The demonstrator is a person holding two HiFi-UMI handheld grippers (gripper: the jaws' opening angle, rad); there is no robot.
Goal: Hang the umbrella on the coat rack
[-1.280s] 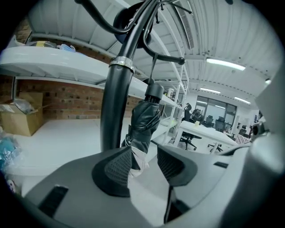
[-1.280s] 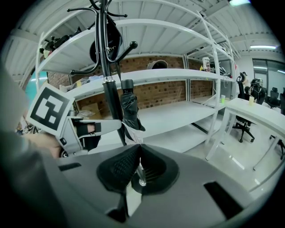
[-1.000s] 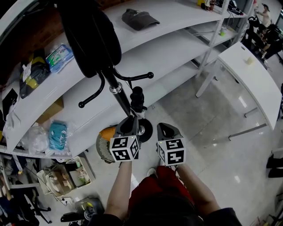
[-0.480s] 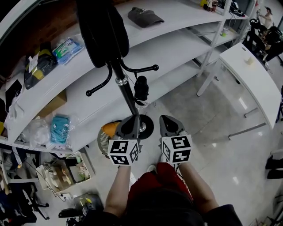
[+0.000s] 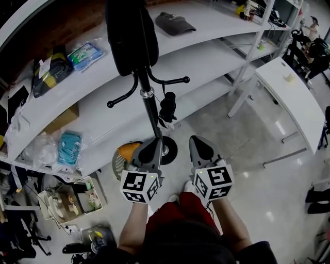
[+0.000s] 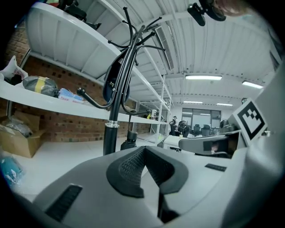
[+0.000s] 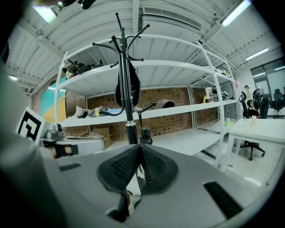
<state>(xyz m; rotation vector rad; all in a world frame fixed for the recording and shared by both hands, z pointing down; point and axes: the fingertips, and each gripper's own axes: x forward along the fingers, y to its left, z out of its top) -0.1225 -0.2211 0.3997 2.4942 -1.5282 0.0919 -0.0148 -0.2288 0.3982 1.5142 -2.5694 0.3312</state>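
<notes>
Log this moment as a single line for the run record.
umbrella: hanging from coat rack hook | left gripper: jaws shut, empty | right gripper: jaws shut, empty

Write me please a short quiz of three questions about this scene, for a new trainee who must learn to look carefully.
1. Short answer: are the jaws of the left gripper and the right gripper open or shut?
2. True or false: the grey cap lies on the floor.
3. The folded umbrella is: A between the left gripper's jaws; B beside the coat rack pole; C on the white table.
Key: 1 both shut; 2 false, it lies on a white shelf; 3 B.
</notes>
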